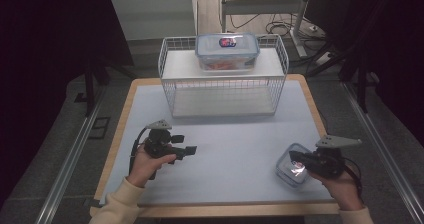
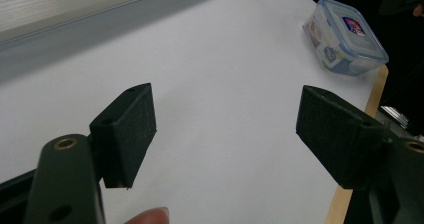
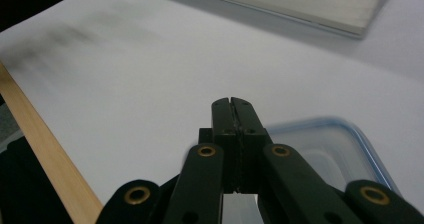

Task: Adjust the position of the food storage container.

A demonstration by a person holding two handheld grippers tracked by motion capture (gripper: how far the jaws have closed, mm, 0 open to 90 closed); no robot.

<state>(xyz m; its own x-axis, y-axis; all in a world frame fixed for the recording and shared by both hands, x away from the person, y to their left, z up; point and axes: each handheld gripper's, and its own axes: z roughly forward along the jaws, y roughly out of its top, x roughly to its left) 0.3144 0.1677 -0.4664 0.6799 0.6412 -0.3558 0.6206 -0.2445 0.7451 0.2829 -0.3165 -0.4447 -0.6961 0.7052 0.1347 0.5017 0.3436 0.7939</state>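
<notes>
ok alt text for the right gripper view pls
The right gripper, its two black jaws shut flat together, hangs over a small clear plastic container with a blue-rimmed lid on a white table. A light wooden edge strip runs along the left.

The table [image 1: 150, 91] had a wooden rim and a pale grey top. At its far edge stood a white wire rack [image 1: 224, 84] with a flat upper shelf. A large clear food box with a blue-edged lid [image 1: 227, 51] sat on that shelf. A small clear box with a blue-edged lid [image 1: 291, 167] lay directly on the tabletop near the front right corner.
</notes>
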